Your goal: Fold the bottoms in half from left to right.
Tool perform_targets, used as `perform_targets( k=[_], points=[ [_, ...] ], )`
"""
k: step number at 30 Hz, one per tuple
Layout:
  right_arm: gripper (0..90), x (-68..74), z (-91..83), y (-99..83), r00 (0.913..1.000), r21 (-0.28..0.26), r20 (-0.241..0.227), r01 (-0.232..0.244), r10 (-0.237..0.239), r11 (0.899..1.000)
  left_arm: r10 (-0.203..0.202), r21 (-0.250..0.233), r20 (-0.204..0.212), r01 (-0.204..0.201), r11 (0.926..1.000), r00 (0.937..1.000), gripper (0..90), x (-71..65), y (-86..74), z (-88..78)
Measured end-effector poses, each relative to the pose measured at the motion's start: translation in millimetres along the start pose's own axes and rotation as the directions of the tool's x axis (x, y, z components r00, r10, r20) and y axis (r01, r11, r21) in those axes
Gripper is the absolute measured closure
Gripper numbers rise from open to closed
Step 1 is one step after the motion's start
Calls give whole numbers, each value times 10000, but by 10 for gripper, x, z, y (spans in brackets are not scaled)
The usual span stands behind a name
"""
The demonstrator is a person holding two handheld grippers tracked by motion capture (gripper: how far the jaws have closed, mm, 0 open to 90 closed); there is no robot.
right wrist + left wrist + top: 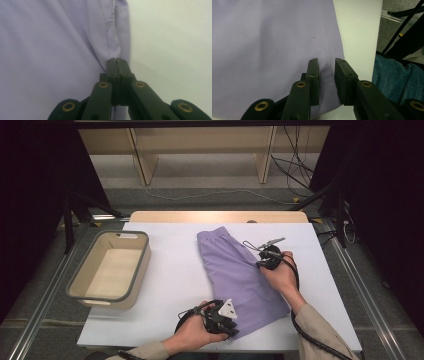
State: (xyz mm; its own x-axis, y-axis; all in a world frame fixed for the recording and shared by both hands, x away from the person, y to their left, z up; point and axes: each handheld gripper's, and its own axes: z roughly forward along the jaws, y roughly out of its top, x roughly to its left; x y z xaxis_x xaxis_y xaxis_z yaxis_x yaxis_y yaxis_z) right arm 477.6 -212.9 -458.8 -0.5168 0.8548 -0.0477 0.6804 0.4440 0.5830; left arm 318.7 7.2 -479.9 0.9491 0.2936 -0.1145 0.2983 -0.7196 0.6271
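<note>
Centrally on the white table (pixel 165 285), lilac shorts (pixel 235 270) spread flat, waistband toward the top of the frame, hem toward the bottom, well right of the beige bin (pixel 111 269) at middle left. Low in the frame, left gripper (pixel 327 72) at the hem corner, jaws slightly apart astride the stitched edge, pads not seen pressing. Right of centre, right gripper (pixel 117 65) with jaws together, pinched on a fold of the shorts' right edge.
</note>
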Motion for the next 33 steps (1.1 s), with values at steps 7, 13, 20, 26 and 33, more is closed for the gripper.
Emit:
perform_targets(
  k=[7, 13, 20, 26, 33],
  points=[
    [900, -25, 52, -37, 9991, 149, 415, 114, -120, 9998, -6, 29, 26, 5, 10000, 10000, 733, 6, 1, -2],
    [756, -17, 12, -10, 9990, 35, 381, 216, -217, 9998, -16, -2, 47, 16, 10000, 10000, 733, 7, -2, -1],
    [843, 12, -185, -75, 9980, -227, 80, 626, -625, 9978, 12, -8, 9, -12, 10000, 10000, 733, 2, -2, 0],
    [900, 27, -191, -218, 9977, 657, -136, 668, -661, 9956, 12, -7, -16, -12, 10000, 10000, 733, 0, -2, 0],
    [900, -17, -137, -310, 9987, 881, -113, 510, -502, 9948, 3, -26, -38, -3, 10000, 10000, 731, -3, -4, 0]
  ],
)
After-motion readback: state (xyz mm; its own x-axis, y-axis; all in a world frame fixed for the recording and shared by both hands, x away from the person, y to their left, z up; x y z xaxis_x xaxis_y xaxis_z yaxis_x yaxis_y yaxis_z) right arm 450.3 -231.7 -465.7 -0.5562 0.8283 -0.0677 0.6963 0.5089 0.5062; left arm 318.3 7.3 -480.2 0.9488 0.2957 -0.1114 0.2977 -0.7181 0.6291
